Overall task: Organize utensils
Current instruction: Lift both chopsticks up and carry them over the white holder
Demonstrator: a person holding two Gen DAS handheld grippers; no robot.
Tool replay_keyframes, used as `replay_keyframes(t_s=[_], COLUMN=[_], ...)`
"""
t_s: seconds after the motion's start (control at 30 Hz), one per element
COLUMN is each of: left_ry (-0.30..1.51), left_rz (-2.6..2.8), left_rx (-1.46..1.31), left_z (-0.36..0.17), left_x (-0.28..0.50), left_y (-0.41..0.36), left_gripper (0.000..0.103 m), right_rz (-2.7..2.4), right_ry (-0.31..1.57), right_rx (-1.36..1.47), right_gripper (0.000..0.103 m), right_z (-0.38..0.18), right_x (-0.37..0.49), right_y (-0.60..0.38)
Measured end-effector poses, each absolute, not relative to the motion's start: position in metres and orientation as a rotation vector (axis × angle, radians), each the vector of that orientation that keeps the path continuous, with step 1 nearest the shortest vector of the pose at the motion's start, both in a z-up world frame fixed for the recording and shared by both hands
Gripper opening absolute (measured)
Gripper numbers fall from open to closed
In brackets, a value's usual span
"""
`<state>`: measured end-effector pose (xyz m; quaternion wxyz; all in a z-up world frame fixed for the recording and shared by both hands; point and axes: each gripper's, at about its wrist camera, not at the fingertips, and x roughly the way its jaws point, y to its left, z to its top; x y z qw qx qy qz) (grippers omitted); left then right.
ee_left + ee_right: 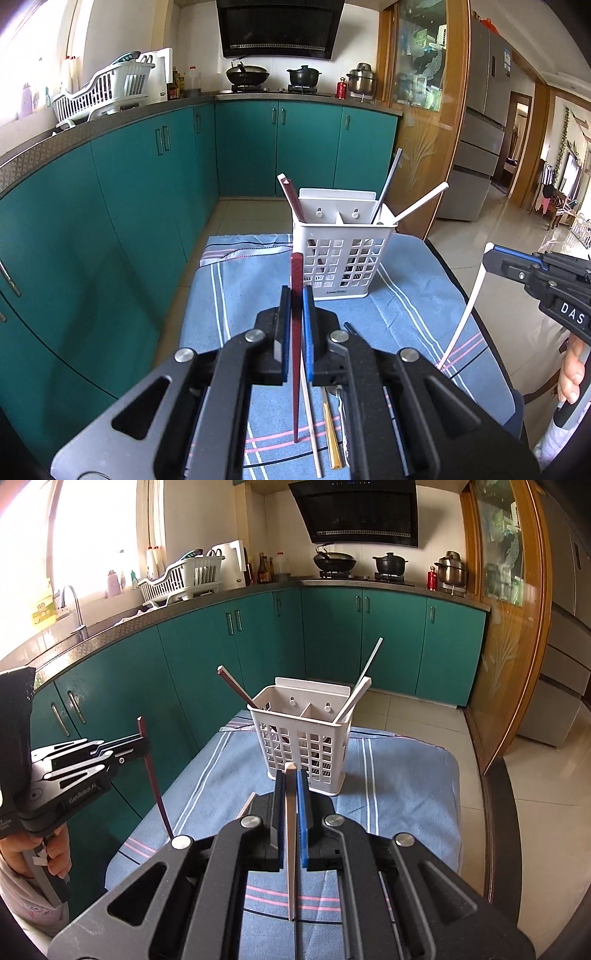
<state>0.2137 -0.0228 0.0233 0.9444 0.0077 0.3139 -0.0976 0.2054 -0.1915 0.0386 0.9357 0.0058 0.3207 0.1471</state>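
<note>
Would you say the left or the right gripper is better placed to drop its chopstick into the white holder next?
Probably the left. The left gripper holds its red chopstick upright, lined up just before the holder. In its own view the right gripper seems about as close with its white chopstick, so the edge is slight.

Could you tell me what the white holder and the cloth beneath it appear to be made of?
The white utensil holder looks like moulded plastic with a smooth matte finish: a uniform grid of square cutouts and thin, even walls. The blue cloth under it appears to be woven cotton-like fabric: soft wrinkles, printed or woven white and pink stripes, though the fibre itself cannot be confirmed.
</note>
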Motion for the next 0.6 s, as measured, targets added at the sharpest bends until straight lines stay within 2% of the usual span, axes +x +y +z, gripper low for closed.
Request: replay_keyframes(t_s=[0.4, 0.6], left_ry=[0.627, 0.561], left_rz=[-0.193, -0.210], left_rx=[-0.014, -0.018], left_z=[0.029, 0.058], left_x=[0.216, 0.217], left_y=[-0.017, -0.014], left_gripper=[0.006, 0.006], right_rz=[0.302, 0.326], right_ry=[0.661, 0.623], right_rx=[0.017, 0.030], right_gripper=[0.007, 0.007], right_z=[0.043, 0.063], right_x=[0.217, 0.219], right_y=[-0.189, -0.191])
